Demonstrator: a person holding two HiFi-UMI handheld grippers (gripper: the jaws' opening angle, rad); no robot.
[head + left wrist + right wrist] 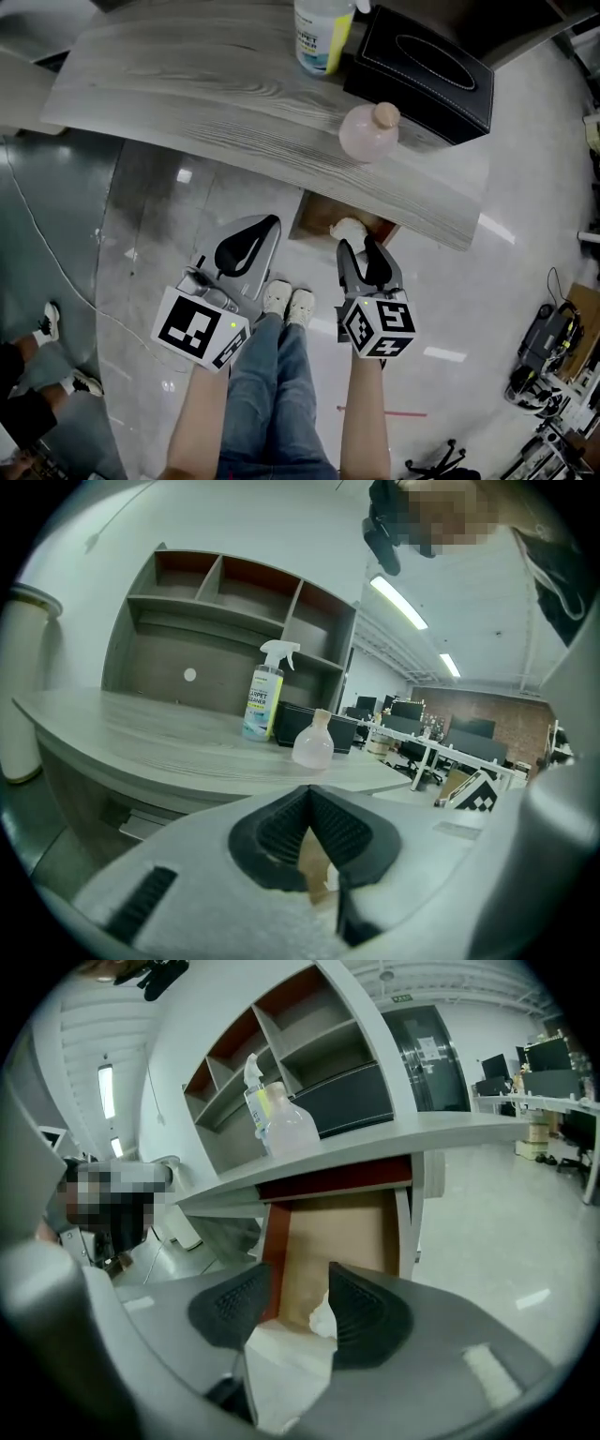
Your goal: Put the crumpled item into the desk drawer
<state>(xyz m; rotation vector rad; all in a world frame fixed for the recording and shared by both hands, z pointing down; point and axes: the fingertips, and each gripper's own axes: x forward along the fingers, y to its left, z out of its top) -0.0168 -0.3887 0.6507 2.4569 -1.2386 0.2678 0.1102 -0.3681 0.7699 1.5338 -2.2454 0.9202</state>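
The crumpled white paper [349, 228] sits at the front of the open brown desk drawer [314, 217], just under the desk edge. My right gripper [364, 248] hovers over it, jaws apart. In the right gripper view the paper [291, 1358] lies between the spread pads, brushing the right-hand one, with the drawer [342, 1227] straight ahead. My left gripper [251, 242] hangs left of the drawer over the floor; its pads meet at the tips [309, 803] with nothing held.
On the grey wooden desk top [187, 84] stand a spray bottle [323, 33], a black tissue box [427, 70] and a round pink bottle [368, 131] near the edge above the drawer. My feet [289, 302] stand below. Another person's shoes [56, 323] show at left.
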